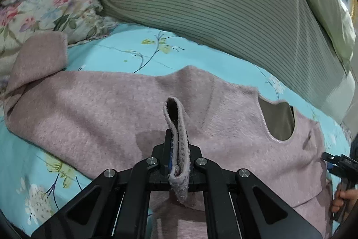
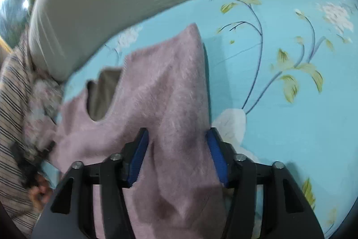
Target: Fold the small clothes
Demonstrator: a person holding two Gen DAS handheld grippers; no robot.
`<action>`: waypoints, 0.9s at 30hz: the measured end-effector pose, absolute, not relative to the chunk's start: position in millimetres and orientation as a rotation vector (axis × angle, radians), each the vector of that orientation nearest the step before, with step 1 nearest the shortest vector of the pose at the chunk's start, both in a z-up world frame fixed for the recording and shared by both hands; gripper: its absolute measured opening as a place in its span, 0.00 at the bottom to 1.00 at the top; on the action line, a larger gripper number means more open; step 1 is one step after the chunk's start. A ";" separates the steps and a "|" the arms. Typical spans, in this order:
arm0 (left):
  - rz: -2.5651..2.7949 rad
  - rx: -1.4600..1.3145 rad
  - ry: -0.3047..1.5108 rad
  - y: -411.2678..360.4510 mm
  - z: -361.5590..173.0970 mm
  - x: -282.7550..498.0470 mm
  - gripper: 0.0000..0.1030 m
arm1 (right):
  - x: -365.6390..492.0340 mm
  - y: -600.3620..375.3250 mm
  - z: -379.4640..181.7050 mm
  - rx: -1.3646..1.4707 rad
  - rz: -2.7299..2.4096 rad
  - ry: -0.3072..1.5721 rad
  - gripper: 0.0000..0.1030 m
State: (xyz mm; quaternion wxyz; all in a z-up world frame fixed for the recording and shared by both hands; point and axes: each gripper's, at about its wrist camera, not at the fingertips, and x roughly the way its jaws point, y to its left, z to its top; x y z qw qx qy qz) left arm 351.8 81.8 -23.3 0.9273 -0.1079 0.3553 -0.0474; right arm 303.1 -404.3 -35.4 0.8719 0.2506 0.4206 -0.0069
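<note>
A small fuzzy pink sweater (image 1: 100, 109) lies spread on the blue floral bedsheet (image 1: 125, 53), neckline (image 1: 277, 120) to the right, one sleeve (image 1: 42, 55) bent up at the far left. My left gripper (image 1: 177, 149) is shut on a pinched fold of the sweater's edge (image 1: 179, 127), held a little above the garment. In the right wrist view the sweater (image 2: 161, 91) lies under and between my right gripper's (image 2: 176, 145) blue pads (image 2: 138, 156), which stand wide apart. The right gripper also shows at the left wrist view's right edge (image 1: 335, 160).
A large striped grey-green pillow (image 1: 212, 3) lies along the far side of the bed. A floral quilt (image 1: 44, 6) is bunched at the far left. Striped fabric (image 2: 11, 127) sits at the left of the right wrist view. Blue sheet (image 2: 290, 104) extends to the right.
</note>
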 end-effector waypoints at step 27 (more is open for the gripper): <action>-0.329 -0.133 0.969 35.4 -57.1 390.9 0.30 | 365.9 -387.2 -11.0 0.352 -0.085 0.963 0.54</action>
